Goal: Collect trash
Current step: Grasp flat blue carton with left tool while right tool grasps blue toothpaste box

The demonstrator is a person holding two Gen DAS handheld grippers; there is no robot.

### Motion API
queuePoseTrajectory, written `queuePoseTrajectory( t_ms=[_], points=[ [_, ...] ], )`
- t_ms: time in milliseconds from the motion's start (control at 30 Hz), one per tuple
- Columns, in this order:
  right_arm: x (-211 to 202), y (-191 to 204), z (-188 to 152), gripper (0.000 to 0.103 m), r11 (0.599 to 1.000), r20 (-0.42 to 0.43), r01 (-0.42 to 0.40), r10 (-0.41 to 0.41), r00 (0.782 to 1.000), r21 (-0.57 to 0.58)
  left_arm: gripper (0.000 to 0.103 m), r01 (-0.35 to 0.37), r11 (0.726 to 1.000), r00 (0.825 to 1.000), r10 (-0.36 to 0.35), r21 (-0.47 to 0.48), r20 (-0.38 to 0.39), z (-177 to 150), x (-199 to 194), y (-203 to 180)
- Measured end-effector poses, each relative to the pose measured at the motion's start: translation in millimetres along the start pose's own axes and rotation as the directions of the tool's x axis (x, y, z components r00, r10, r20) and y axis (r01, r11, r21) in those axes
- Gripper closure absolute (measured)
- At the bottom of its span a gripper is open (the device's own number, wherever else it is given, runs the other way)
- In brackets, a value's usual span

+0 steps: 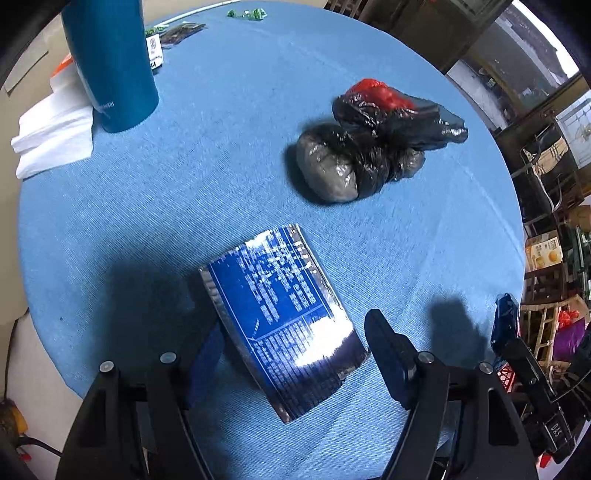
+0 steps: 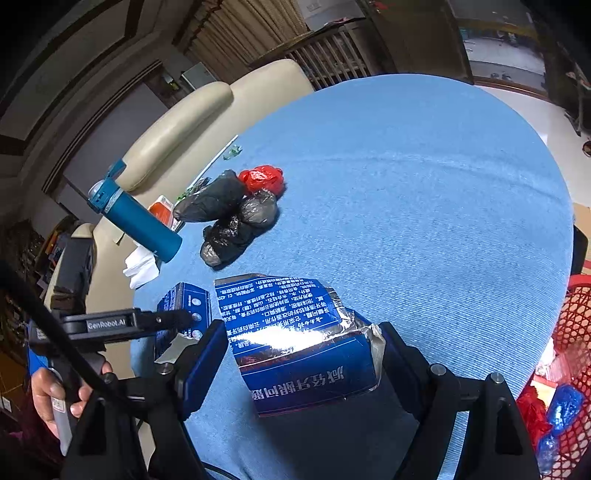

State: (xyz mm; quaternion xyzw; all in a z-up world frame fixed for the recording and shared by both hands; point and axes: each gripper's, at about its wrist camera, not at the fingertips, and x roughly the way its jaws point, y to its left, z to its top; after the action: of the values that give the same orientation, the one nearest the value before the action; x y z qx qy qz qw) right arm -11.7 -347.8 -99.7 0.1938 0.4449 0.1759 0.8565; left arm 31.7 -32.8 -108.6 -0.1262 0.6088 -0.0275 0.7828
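My left gripper (image 1: pixel 293 325) is shut on a flattened blue carton (image 1: pixel 280 295) with white print and a foil edge, held a little above the blue tablecloth (image 1: pixel 240 129). The right wrist view shows that gripper (image 2: pixel 181 319) at the left table edge with its carton (image 2: pixel 184 299) seen from the side. My right gripper (image 2: pixel 301 326) is shut on a second, crumpled blue carton (image 2: pixel 303 369) with foil lining, and also hangs above the cloth. A knotted bundle of black bags with a red one (image 1: pixel 369 147) (image 2: pixel 236 214) lies farther in on the table.
A teal bottle (image 1: pixel 110 62) (image 2: pixel 140 221) stands at the far left beside white tissues (image 1: pixel 51 136). Green wrappers (image 1: pixel 245 14) lie at the far edge. A red mesh basket (image 2: pixel 572 350) holding trash sits off the table's right side. A cream sofa (image 2: pixel 192 114) is behind.
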Motion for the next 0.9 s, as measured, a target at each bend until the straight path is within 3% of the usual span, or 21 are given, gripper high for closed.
queuePoseTrajectory(
  t_ms=[100,133,433,900],
  points=[
    [-2.3,-3.1,-0.3,0.02,1.0,0.005,-0.001,0.001,1.0,0.008,0.029,-0.004,1.0,1.0,0.004,0.015,0.014,-1.9,-1.4,-1.2],
    [-3.3,-3.2,-0.4,0.02,1.0,0.008,-0.001,0.001,1.0,0.008,0.035,-0.006,1.0,1.0,0.006,0.023,0.021,-2.4,-2.4,-2.2],
    [-15.3,-1.0,-1.8,0.02,1.0,0.037,-0.003,0.003,0.999,0.002,0.039,0.001,0.996,0.996,-0.009,0.094,0.088,-8.7,-28.4,-15.7],
    [-62.2,3.4,-2.8,0.02,1.0,0.131,0.008,-0.007,0.991,-0.008,0.042,-0.051,0.957,0.97,-0.022,0.287,0.244,-30.1,-90.1,-77.3]
  ],
)
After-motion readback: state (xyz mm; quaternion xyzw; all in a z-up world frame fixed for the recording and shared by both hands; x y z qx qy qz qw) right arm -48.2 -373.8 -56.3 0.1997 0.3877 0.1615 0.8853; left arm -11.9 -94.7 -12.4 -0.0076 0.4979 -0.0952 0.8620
